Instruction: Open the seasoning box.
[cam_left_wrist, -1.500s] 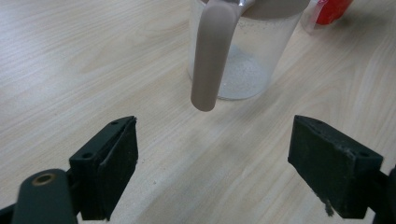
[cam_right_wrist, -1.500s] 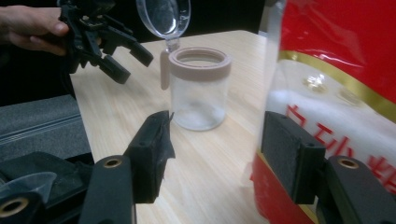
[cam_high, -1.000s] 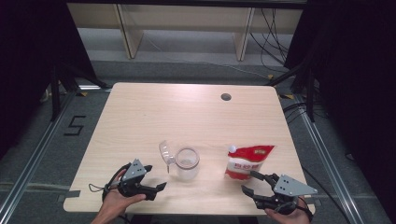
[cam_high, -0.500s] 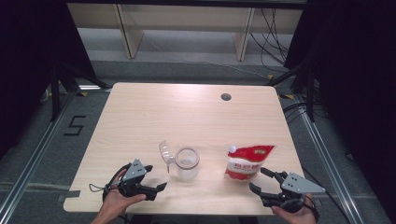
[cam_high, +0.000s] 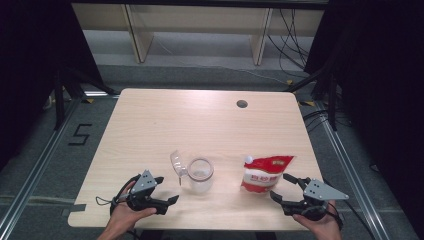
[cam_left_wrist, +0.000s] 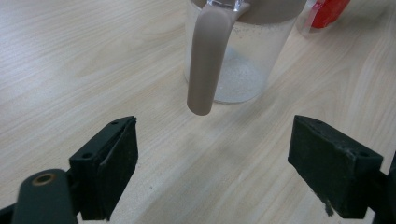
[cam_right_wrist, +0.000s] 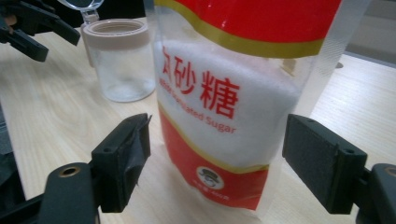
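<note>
- The counter is a pale wood top with rounded corners; its far half is bare apart from a small round hole toward the far right.
- Everything else sits along the near edge, with open wood to the left of and beyond the things.
- The left tool rests at the near left, held in a hand, its jaws spread wide and holding nothing.
- In the left gripper view the jaws stand well apart on either side of bare wood, with the jug's handle hanging just beyond them.
- The jug is clear plastic with a tan rim and stands upright near the middle of the near edge, its clear lid flipped open to the left.
- A thin layer of white grains seems to lie at the jug's bottom, though the wall is cloudy.
- The bag of sugar stands just right of the jug, apart from it, red with a clear panel showing white sugar filling most of it.
- The right tool is at the near right, jaws spread and gripping nothing.
- In the right gripper view the bag stands between the open jaws; whether either jaw touches it I cannot tell.
- Right of the bag, a strip of open counter runs to the right edge.
</note>
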